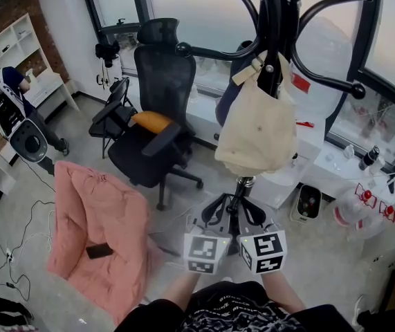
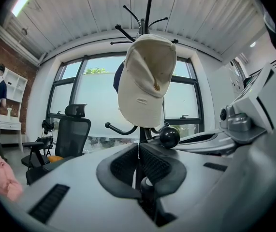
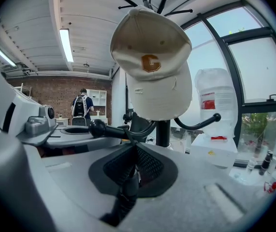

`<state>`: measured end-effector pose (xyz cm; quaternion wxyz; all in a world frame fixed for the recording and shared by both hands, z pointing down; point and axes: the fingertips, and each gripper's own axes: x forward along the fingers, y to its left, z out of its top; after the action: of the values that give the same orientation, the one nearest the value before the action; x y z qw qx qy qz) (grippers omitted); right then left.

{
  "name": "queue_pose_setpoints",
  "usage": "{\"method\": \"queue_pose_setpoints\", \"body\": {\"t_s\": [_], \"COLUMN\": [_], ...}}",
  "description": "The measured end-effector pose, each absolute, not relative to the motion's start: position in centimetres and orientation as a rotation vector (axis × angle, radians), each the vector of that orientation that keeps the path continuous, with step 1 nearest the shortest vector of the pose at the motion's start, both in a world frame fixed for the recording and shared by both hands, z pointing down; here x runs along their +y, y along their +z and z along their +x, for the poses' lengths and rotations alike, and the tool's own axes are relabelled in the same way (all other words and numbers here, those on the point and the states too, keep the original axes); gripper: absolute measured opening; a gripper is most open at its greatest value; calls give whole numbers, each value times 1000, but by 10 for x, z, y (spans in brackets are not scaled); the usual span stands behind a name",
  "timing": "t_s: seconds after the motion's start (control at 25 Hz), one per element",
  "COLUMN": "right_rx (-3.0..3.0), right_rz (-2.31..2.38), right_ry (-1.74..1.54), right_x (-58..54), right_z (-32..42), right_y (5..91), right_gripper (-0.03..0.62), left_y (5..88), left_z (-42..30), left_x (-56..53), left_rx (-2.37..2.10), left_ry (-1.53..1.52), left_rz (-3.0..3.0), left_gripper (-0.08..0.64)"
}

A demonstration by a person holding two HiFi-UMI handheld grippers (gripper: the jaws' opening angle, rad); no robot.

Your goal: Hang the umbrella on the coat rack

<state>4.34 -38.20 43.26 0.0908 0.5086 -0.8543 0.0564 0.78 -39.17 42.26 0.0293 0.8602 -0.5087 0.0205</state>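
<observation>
The black coat rack (image 1: 272, 19) stands right in front of me, with a cream cap (image 1: 259, 126) hanging on it. My left gripper (image 1: 216, 218) and right gripper (image 1: 252, 218) sit side by side low at the rack's pole. In the left gripper view the gripper (image 2: 138, 151) is shut, and a black stub of the umbrella (image 2: 147, 187) shows under its pads. In the right gripper view the gripper (image 3: 134, 151) is shut on a black umbrella strap (image 3: 123, 197) that hangs down. A ball-tipped hook (image 2: 169, 137) (image 3: 97, 128) lies just beyond both jaws. The rest of the umbrella is hidden.
A black office chair (image 1: 159, 116) stands left of the rack, and a pink padded cover (image 1: 97, 234) lies on the floor beside it. A person (image 1: 0, 99) stands far left by white shelves. A white bin (image 1: 309, 203) and a large water jug (image 3: 214, 100) are on the right.
</observation>
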Motion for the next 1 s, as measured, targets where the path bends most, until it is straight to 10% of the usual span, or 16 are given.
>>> {"method": "queue_pose_setpoints", "body": {"t_s": [1.0], "right_rx": [-2556], "right_rz": [1503], "right_ry": [232], "right_x": [-399], "right_z": [51], "right_y": [446], "right_gripper": [6], "left_y": [434], "left_z": [24], "left_x": [-410], "left_rx": [-1515], "left_ry": [108], "left_rz": [2674], "left_gripper": [14]}}
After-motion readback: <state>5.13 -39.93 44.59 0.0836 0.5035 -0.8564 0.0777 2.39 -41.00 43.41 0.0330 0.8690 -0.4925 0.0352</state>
